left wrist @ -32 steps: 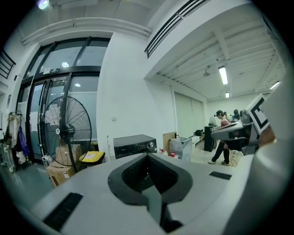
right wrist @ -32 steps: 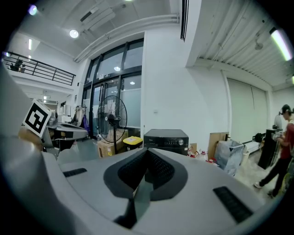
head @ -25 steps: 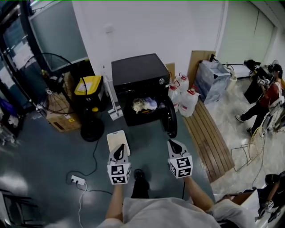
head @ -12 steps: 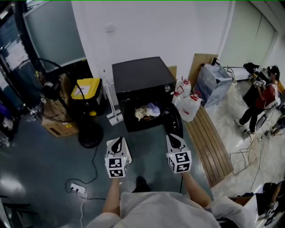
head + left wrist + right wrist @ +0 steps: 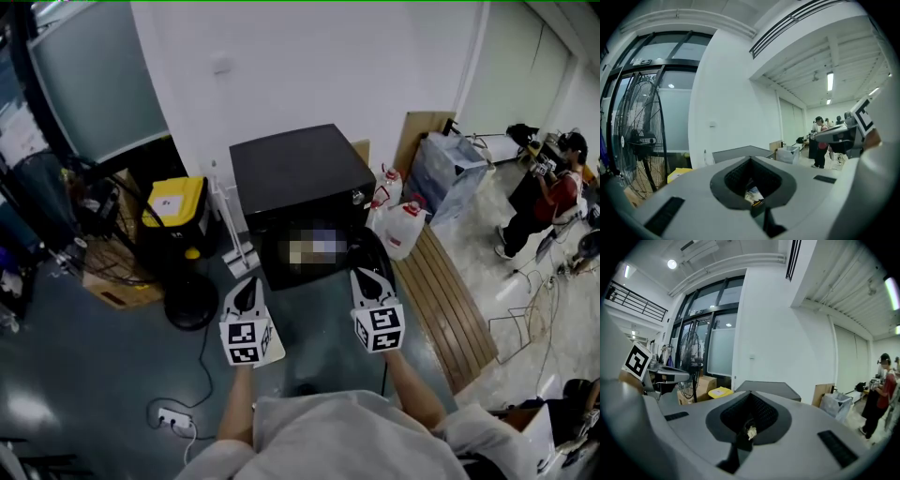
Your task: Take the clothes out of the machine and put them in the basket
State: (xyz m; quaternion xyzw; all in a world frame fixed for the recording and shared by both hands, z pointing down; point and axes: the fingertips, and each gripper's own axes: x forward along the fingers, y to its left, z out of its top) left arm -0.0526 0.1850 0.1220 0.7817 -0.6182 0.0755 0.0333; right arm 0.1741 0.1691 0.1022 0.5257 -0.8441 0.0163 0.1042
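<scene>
machine [image 5: 298, 173]: black | bin lid [image 5: 174, 199]: yellow | wall [image 5: 309, 66]: white | slatted boards [image 5: 457, 302]: brown

Right claw [image 5: 750, 401] was clamped shut with nothing in it, only a pale scrap [image 5: 751, 431] showed through the little gap under the pads. Just past the tips was the dark machine [image 5: 768, 389]. A yellow-topped box [image 5: 720, 392] and a fan [image 5: 691, 357] stood off to its left, and a person [image 5: 881, 394] stood way over on the right.
</scene>
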